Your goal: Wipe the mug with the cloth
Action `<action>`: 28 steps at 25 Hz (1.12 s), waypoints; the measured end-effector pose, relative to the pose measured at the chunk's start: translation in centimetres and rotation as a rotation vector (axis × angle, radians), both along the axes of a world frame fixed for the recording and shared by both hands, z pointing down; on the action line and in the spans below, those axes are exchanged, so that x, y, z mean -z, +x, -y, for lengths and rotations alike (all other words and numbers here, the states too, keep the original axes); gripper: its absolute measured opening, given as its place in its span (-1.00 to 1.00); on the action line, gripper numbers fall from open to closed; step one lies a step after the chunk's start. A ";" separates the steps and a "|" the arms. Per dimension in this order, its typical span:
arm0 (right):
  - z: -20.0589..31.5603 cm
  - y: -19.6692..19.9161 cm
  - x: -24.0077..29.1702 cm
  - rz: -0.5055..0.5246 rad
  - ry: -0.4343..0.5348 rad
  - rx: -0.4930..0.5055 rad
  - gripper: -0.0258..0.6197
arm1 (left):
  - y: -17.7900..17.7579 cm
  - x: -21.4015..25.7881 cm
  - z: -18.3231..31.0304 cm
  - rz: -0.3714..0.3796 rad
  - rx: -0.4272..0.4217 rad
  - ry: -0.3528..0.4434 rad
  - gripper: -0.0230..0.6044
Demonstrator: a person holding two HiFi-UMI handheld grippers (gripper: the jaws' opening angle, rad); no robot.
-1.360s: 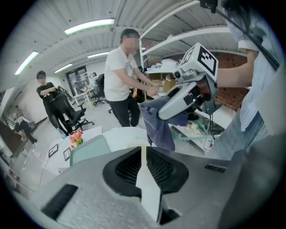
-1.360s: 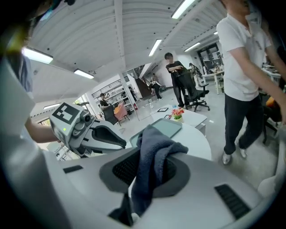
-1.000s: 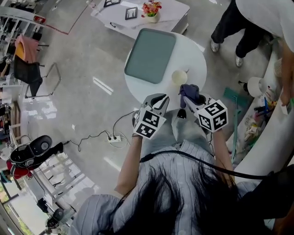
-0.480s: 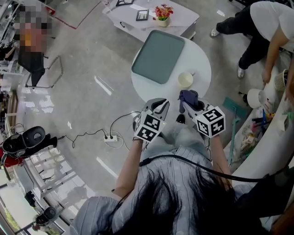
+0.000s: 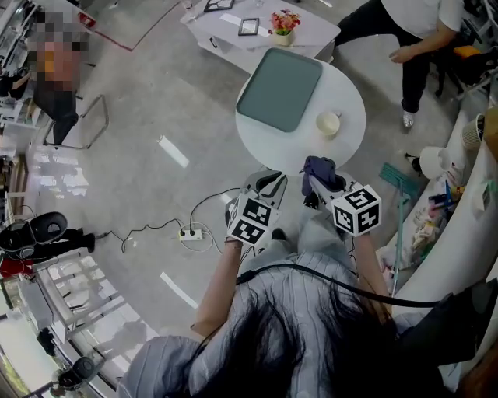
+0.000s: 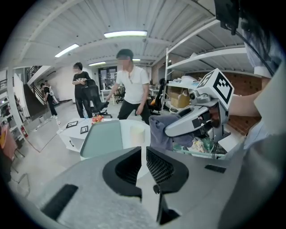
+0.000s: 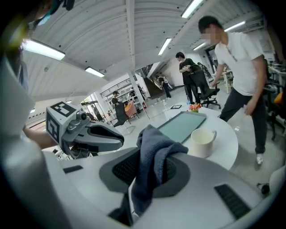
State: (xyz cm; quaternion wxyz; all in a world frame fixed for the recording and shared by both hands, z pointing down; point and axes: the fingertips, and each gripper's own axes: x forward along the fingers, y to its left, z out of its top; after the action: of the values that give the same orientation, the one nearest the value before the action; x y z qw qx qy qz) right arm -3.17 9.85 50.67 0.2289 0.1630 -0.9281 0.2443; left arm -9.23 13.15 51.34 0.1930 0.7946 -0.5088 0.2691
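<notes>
A cream mug (image 5: pixel 328 123) stands on the round white table (image 5: pixel 352 93), right of a grey-green tray (image 5: pixel 280 89). My right gripper (image 5: pixel 314 177) is shut on a dark blue cloth (image 5: pixel 319 166), held at the table's near edge, short of the mug. In the right gripper view the cloth (image 7: pixel 154 154) drapes over the jaws, with the mug (image 7: pixel 202 142) beyond it. My left gripper (image 5: pixel 265 183) hovers beside it to the left. Its jaws stand almost together with only a thin slit and nothing in them (image 6: pixel 143 150). The left gripper view shows the mug (image 6: pixel 137 133) straight ahead.
A small flower pot (image 5: pixel 283 22) and picture frames sit on a low white table behind. A person (image 5: pixel 412 31) bends near the table's far right. A power strip with cables (image 5: pixel 189 233) lies on the floor at the left. Cluttered shelving (image 5: pixel 436 202) runs along the right.
The table, tray and mug have slid right and slightly up in the head view. Both grippers keep side by side, the cloth still held. The person at the right has shifted.
</notes>
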 end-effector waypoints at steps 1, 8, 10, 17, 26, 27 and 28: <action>-0.8 -0.1 0.1 0.003 -0.002 -0.009 -0.67 | -0.2 -0.1 -0.7 -0.003 -0.001 0.000 -0.78; -5.4 -0.3 0.6 0.020 0.001 -0.039 -0.67 | -0.7 0.0 -4.8 -0.028 0.002 0.026 -0.78; -6.4 0.0 0.7 0.027 0.001 -0.054 -0.67 | -0.4 0.2 -5.9 -0.023 -0.003 0.037 -0.78; -11.1 1.1 1.3 0.040 0.024 -0.071 -0.67 | 0.3 0.0 -10.5 -0.021 0.003 0.038 -0.78; -16.1 3.3 1.2 0.023 0.056 -0.099 -0.67 | 1.6 0.8 -13.6 -0.058 -0.010 0.072 -0.78; -16.5 3.4 1.2 0.022 0.059 -0.099 -0.67 | 1.7 0.9 -13.8 -0.068 -0.009 0.071 -0.78; -16.9 3.5 1.3 0.021 0.061 -0.097 -0.67 | 1.8 1.0 -13.9 -0.075 -0.008 0.070 -0.78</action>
State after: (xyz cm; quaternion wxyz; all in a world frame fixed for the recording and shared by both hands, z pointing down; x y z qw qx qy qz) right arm 0.31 26.70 49.38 0.2020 0.2118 -0.9285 0.2285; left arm -7.46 27.04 50.35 0.1828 0.8126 -0.5071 0.2217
